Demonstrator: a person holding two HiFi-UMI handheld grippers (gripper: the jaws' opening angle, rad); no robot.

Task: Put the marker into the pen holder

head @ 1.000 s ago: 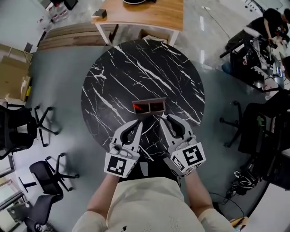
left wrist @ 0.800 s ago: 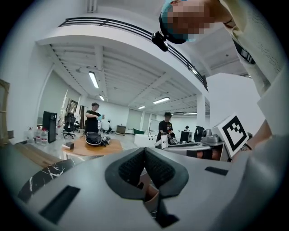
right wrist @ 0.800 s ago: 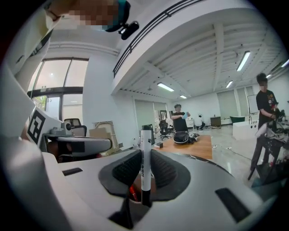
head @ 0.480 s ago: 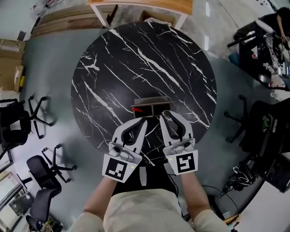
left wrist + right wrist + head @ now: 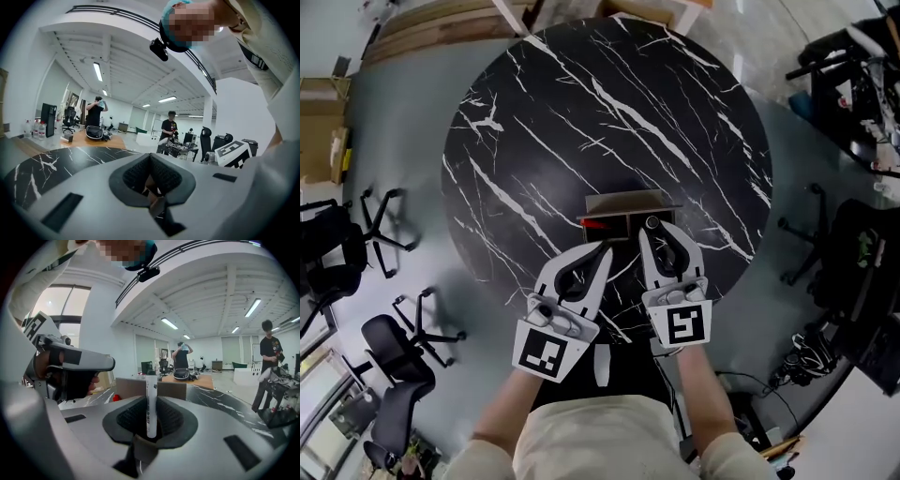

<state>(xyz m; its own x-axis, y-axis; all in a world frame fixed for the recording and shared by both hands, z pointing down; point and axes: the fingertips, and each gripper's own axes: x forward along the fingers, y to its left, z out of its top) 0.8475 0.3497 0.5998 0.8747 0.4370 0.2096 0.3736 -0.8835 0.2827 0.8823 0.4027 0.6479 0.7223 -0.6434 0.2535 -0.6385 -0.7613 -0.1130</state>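
I carry two grippers. My right gripper (image 5: 151, 423) has its jaws drawn in narrow on the one marker (image 5: 151, 401), clamped on the lower part of its white barrel so that it stands upright, dark cap at the far end. My left gripper (image 5: 152, 185) has its jaws brought together with nothing gripped between them. In the head view the right gripper (image 5: 659, 231) reaches up to the near wall of the single pen holder (image 5: 628, 200), and the marker's cap (image 5: 652, 223) shows at that wall, by the right one of its two compartments; I cannot tell whether it is inside. The left gripper (image 5: 606, 249) sits just left of the right one, its tips just near of the holder and apart from it. One red thing (image 5: 600, 225) lies in the holder's left compartment. Everything rests on one round black marble table (image 5: 581, 112). Left of it, on the floor, stand three office chairs (image 5: 337, 248).
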